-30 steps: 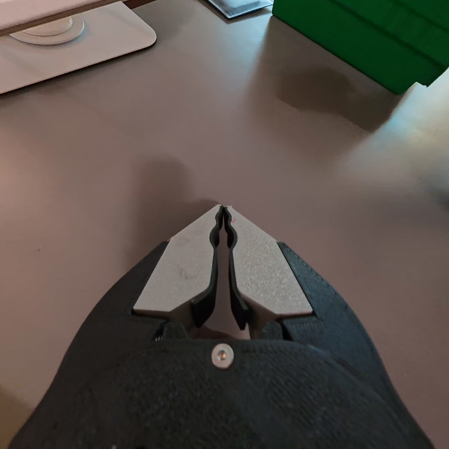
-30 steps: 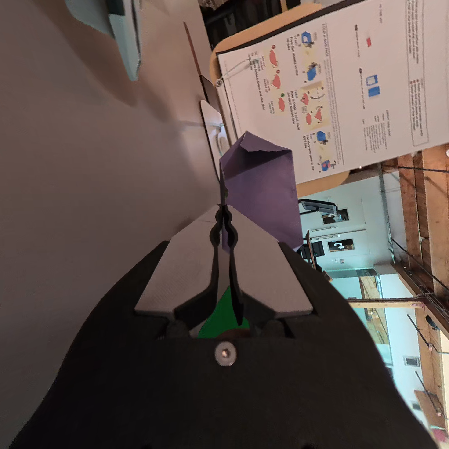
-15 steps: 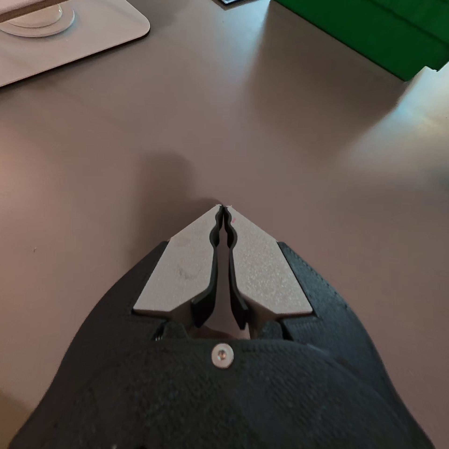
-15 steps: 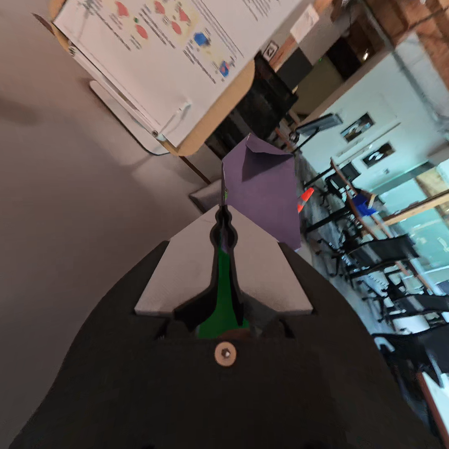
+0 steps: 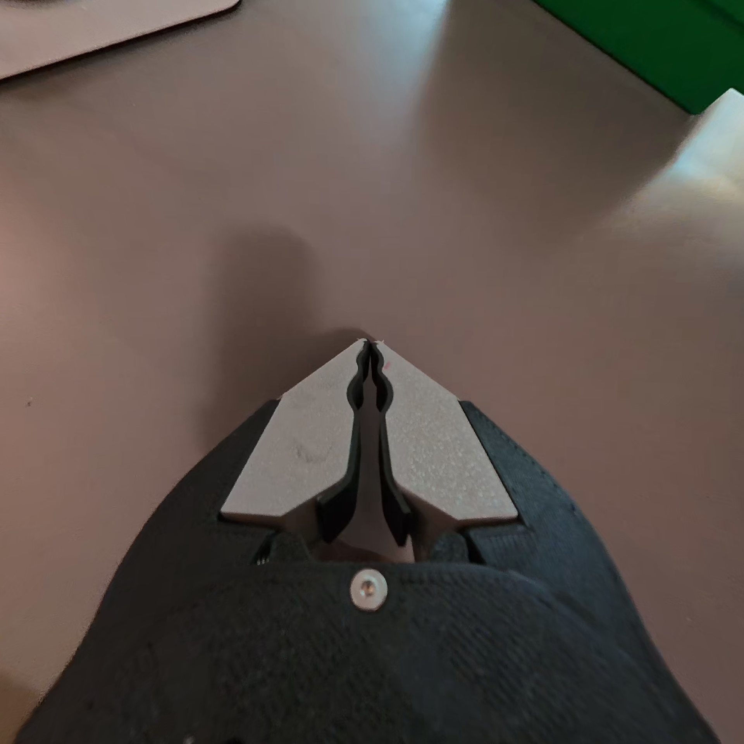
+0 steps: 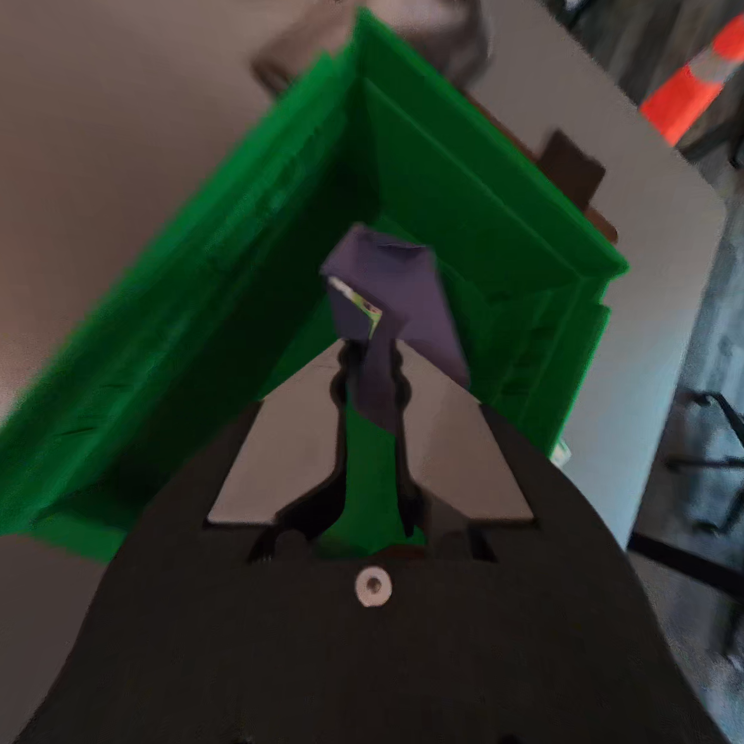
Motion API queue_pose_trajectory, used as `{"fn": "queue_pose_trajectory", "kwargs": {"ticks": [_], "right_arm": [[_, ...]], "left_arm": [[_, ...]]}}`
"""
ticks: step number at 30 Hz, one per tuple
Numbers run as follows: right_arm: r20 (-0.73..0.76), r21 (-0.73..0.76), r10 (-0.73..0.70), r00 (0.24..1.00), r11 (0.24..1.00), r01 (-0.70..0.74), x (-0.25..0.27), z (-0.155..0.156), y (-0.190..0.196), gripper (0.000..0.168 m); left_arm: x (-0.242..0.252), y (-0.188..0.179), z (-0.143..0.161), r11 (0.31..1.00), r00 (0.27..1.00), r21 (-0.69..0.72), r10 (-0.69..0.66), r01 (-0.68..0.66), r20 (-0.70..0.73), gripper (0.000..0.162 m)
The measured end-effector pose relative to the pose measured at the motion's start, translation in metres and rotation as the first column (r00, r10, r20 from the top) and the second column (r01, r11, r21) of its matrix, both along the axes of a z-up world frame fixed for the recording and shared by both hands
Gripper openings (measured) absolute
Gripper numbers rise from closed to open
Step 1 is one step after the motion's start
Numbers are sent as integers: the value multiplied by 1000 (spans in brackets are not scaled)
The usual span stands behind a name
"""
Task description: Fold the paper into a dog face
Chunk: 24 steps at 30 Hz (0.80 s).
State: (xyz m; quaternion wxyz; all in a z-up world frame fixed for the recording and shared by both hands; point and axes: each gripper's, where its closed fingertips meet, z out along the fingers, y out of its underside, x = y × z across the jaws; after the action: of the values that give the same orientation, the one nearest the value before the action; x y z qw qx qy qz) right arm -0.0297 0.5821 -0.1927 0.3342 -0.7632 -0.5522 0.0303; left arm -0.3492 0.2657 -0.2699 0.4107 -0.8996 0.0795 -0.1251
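While left gripper [image 5: 370, 342] sees table [image 5: 402, 201], right gripper [image 6: 372, 346] shows folded paper [image 6: 402, 298].

1. The left wrist view looked down and forward along its gripper [image 5: 370, 342], close above the table [image 5: 402, 193], with the green bin [image 5: 664, 44] at its far right.
2. The right wrist view, blurred, looked steeply down into the same green bin [image 6: 463, 169] from close above.
3. Both views shared the bin and the table [image 6: 100, 100].
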Motion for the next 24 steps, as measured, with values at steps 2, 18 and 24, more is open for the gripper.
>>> {"fn": "queue_pose_trajectory", "kwargs": {"ticks": [2, 18, 24], "right_arm": [[76, 35, -79, 994, 996, 77, 14, -12, 20, 26], [99, -305, -72, 992, 947, 99, 0, -68, -7, 0], [252, -321, -130, 959, 924, 209, 4, -87, 14, 0]], "left_arm": [[0, 0, 0, 1000, 1000, -1, 3, -3, 9, 0], [-1, -1, -3, 1000, 1000, -18, 9, -9, 4, 0], [-1, -1, -3, 1000, 1000, -25, 10, -10, 24, 0]]}}
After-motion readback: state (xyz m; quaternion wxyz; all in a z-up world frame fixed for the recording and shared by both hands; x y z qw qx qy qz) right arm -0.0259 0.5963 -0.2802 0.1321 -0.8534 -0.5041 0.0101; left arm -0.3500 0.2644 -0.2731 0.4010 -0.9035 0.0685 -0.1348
